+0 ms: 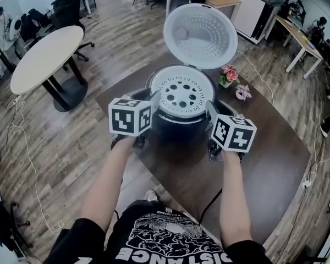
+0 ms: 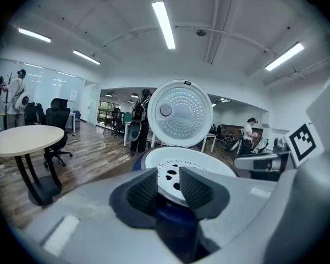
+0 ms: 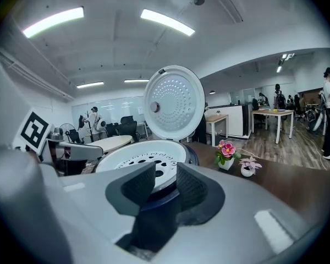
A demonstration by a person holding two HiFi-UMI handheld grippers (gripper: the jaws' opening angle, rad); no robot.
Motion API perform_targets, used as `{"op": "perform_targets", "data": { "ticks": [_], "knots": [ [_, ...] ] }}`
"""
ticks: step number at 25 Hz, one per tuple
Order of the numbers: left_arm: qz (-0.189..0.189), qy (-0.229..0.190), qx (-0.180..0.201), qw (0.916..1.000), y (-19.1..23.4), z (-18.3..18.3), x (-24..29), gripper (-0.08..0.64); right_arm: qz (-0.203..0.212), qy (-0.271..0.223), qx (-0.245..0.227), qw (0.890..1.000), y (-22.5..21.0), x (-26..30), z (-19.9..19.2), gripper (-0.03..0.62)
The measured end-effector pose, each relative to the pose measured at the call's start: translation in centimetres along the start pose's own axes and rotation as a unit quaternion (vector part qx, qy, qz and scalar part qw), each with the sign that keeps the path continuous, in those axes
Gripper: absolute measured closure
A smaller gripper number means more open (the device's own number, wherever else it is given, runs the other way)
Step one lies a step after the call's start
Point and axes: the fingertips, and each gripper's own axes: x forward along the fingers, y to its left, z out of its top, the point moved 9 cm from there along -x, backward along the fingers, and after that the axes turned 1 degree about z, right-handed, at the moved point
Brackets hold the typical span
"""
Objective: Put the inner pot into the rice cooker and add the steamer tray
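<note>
A dark blue rice cooker stands on the brown table with its lid swung up and back. A white perforated steamer tray lies flat in the cooker's mouth and hides whatever is beneath it. My left gripper is at the cooker's near left side. My right gripper is at its near right. In the left gripper view the jaws stand apart with nothing between them, and the tray sits just beyond them. The right gripper shows the same empty gap before the tray.
Two small flower pots stand on the table right of the cooker. A round white table and office chairs are at the left. A black cable hangs over the table's near edge. People stand far off in the room.
</note>
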Motion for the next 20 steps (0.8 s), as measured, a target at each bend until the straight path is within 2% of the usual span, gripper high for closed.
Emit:
{"op": "perform_targets", "data": {
  "ticks": [12,17,20],
  "knots": [
    [0.016,-0.005,0.008,0.9998,-3.9,-2.7,-4.2,0.443,0.025,-0.006,-0.016,1.0,0.0,-4.5,-1.5,0.539],
    [0.012,-0.013,0.027,0.9995,-5.0,-3.4,-6.1,0.483,0.04,-0.016,-0.02,0.999,-0.2,-6.5,-1.8,0.592],
    [0.013,-0.021,0.034,0.9991,-5.8,-3.7,-7.1,0.508,0.051,-0.021,-0.03,0.998,-0.4,-7.6,-2.0,0.592]
  ]
}}
